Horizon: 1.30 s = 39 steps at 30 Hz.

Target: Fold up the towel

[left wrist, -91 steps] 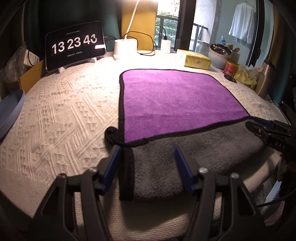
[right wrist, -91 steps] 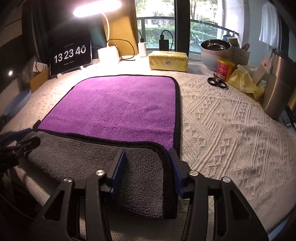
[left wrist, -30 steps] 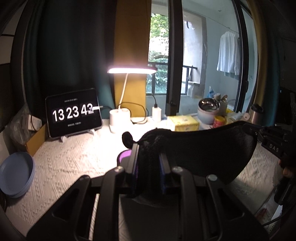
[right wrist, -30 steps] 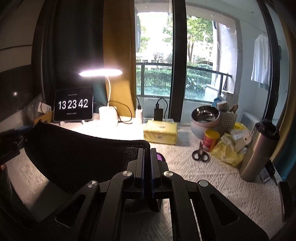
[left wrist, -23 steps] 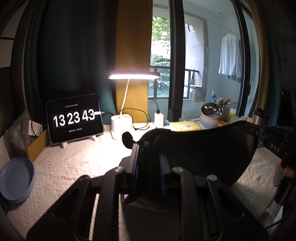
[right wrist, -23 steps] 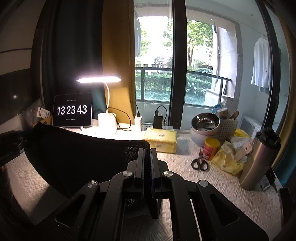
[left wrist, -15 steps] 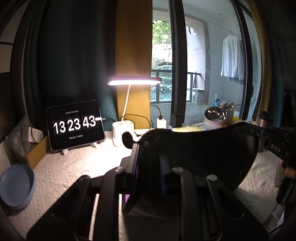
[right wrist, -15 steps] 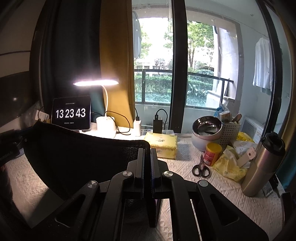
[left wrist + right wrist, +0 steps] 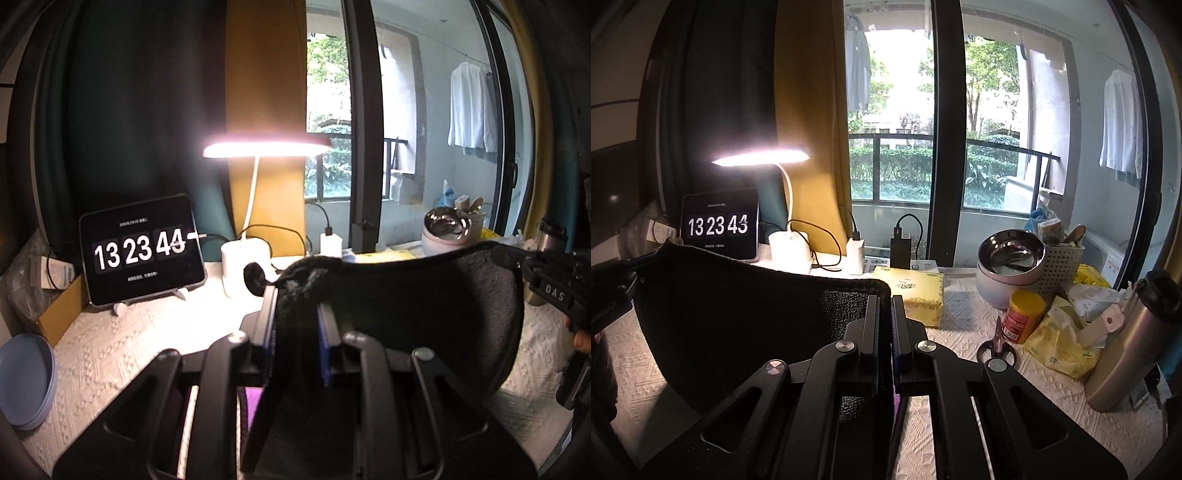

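The towel point(image 9: 406, 306) is lifted off the table and hangs stretched between my two grippers, its dark grey side facing the cameras. A sliver of its purple side point(image 9: 253, 402) shows low in the left wrist view. My left gripper point(image 9: 295, 291) is shut on one bunched corner. My right gripper point(image 9: 884, 295) is shut on the other corner of the towel point(image 9: 746, 306). The right gripper also shows at the right edge of the left wrist view point(image 9: 506, 254). The hanging towel hides most of the table behind it.
A white knitted cloth point(image 9: 964, 310) covers the table. At the back stand a clock tablet point(image 9: 142, 253), a lit desk lamp point(image 9: 245, 266), chargers and a yellow box point(image 9: 912, 295). At right are a steel bowl point(image 9: 1010, 258), scissors point(image 9: 995, 343), a red can point(image 9: 1021, 315) and a flask point(image 9: 1130, 339). A blue plate point(image 9: 24, 380) lies at left.
Three seconds ago the towel lay flat with both grippers open at its near corners. Both have since shut on the corners and lifted; over the last second they rose a little further.
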### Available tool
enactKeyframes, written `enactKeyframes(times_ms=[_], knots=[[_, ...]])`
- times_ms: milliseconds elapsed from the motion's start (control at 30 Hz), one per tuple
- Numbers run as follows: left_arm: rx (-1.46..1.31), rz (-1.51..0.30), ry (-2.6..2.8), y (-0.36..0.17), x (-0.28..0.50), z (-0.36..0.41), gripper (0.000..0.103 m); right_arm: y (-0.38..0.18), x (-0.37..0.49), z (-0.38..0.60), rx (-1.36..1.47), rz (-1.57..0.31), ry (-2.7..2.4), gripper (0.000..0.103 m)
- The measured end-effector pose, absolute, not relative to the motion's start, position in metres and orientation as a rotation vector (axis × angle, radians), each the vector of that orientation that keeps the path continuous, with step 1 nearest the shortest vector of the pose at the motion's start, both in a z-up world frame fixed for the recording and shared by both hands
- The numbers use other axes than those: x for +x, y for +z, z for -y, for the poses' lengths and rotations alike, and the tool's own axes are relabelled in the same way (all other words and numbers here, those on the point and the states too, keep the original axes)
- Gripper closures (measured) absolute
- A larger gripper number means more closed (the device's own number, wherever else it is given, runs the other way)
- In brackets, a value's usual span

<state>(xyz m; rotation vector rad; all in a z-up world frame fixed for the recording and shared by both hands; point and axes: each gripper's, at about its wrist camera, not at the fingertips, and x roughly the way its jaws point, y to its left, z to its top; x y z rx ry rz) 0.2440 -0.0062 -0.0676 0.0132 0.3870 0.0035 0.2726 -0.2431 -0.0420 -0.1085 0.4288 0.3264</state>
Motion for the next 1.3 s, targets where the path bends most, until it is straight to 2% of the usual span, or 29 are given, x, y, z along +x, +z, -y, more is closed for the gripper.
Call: enactKeyframes(times_ms=[533, 1067, 1133, 1200, 1300], knots=[[0.017, -0.519, 0.043, -0.11, 0.298, -0.004, 0.082, -0.08, 0.316, 0.233, -0.115, -0.515, 0.307, 0.097], [-0.042, -0.645, 0.074, -0.147, 0.341, -0.017, 0.074, -0.117, 0.35, 0.229, -0.138, -0.631, 0.268, 0.097], [-0.042, -0.666, 0.089, -0.152, 0.345, -0.018, 0.069, -0.121, 0.353, 0.229, -0.139, -0.645, 0.263, 0.097], [-0.05, -0.672, 0.115, -0.154, 0.346, -0.021, 0.048, -0.124, 0.355, 0.228, -0.142, -0.658, 0.257, 0.097], [-0.078, -0.664, 0.123, -0.153, 0.347, -0.028, 0.032, -0.127, 0.359, 0.229, -0.137, -0.677, 0.25, 0.097]])
